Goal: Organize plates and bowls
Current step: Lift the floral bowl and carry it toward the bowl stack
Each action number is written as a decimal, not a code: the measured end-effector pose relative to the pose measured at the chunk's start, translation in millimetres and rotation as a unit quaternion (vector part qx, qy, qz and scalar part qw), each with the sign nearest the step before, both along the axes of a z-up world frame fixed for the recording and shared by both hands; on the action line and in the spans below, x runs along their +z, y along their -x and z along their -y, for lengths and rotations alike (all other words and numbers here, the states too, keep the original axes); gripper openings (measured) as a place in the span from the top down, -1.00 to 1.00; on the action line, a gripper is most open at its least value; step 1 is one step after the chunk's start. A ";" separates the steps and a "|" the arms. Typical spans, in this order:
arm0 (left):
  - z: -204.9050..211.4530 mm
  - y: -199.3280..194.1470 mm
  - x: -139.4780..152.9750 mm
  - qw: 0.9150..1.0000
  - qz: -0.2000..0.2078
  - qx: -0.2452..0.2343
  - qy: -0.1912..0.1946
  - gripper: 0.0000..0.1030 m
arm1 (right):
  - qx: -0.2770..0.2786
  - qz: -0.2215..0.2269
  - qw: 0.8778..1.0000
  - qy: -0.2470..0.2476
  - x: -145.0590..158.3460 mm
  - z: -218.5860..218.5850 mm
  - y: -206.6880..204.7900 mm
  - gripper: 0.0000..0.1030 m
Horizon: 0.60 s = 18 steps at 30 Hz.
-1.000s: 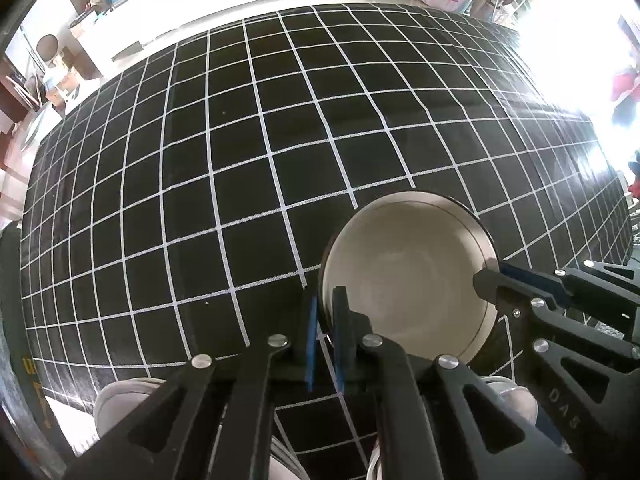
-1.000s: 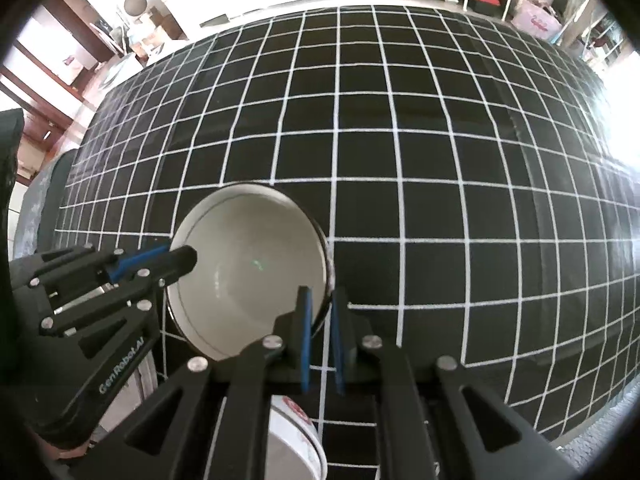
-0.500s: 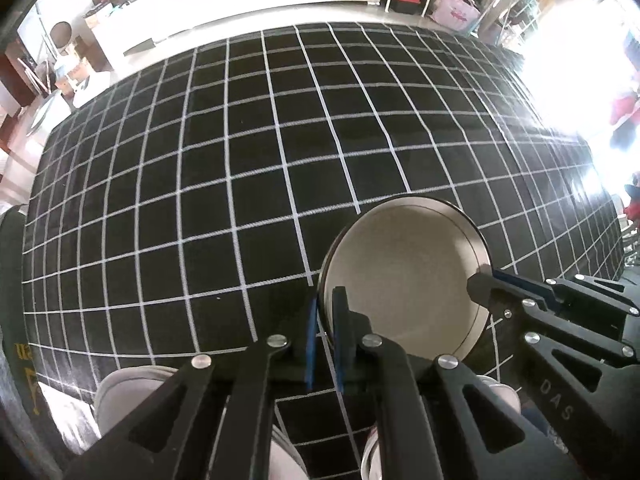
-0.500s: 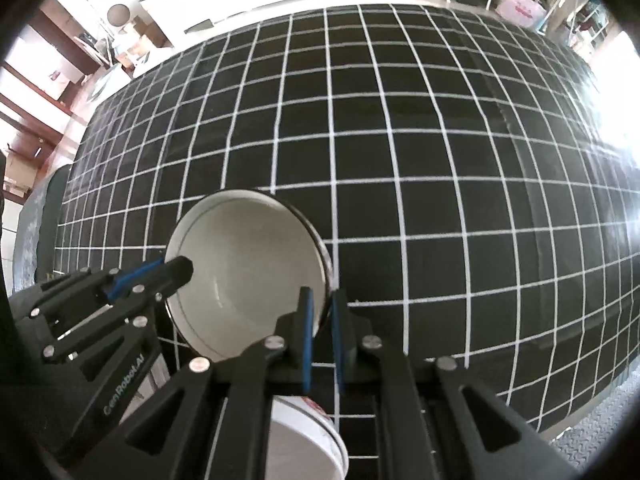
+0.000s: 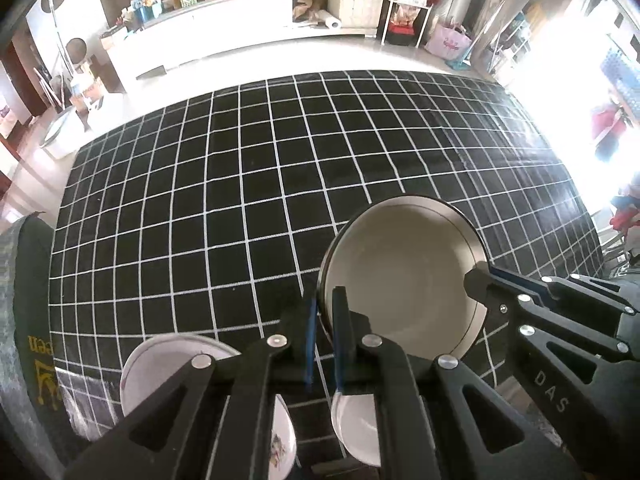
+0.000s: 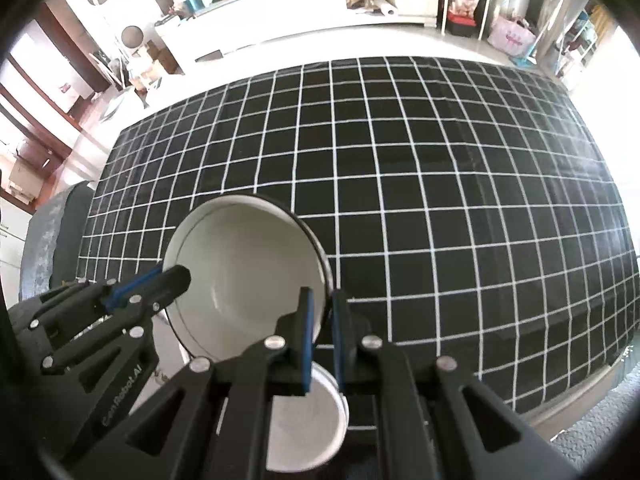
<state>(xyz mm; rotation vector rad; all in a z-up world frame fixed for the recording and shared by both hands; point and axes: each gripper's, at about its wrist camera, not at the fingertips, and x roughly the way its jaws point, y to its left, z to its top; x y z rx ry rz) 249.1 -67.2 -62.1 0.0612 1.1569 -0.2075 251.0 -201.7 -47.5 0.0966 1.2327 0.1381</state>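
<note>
Both the left hand-held gripper and the right hand-held gripper are pinching opposite rims of a smooth, round, dark-edged bowl, holding it above the gridded black worktop. Only the left view is showing a patterned white plate below-left of its fingers.

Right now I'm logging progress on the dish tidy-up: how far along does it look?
Early stage. Nothing looks stacked yet. In hand: the dark-rimmed bowl, gripped on opposite rim edges by the left gripper and right gripper, raised over the grid tablecloth. Left: a patterned white dish and a small white bowl sit apart below, not yet grouped.
</note>
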 end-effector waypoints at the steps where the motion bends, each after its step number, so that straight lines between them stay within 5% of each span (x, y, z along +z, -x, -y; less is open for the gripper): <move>1: 0.7 4.4 2.2 1.000 0.001 0.000 0.000 0.89 | 0.000 0.002 1.000 0.001 1.1 0.2 3.0 0.77; 18: 9.1 74.5 -26.0 1.000 -0.025 0.005 0.005 0.89 | 0.000 -0.026 1.000 0.012 -18.4 3.3 59.8 0.77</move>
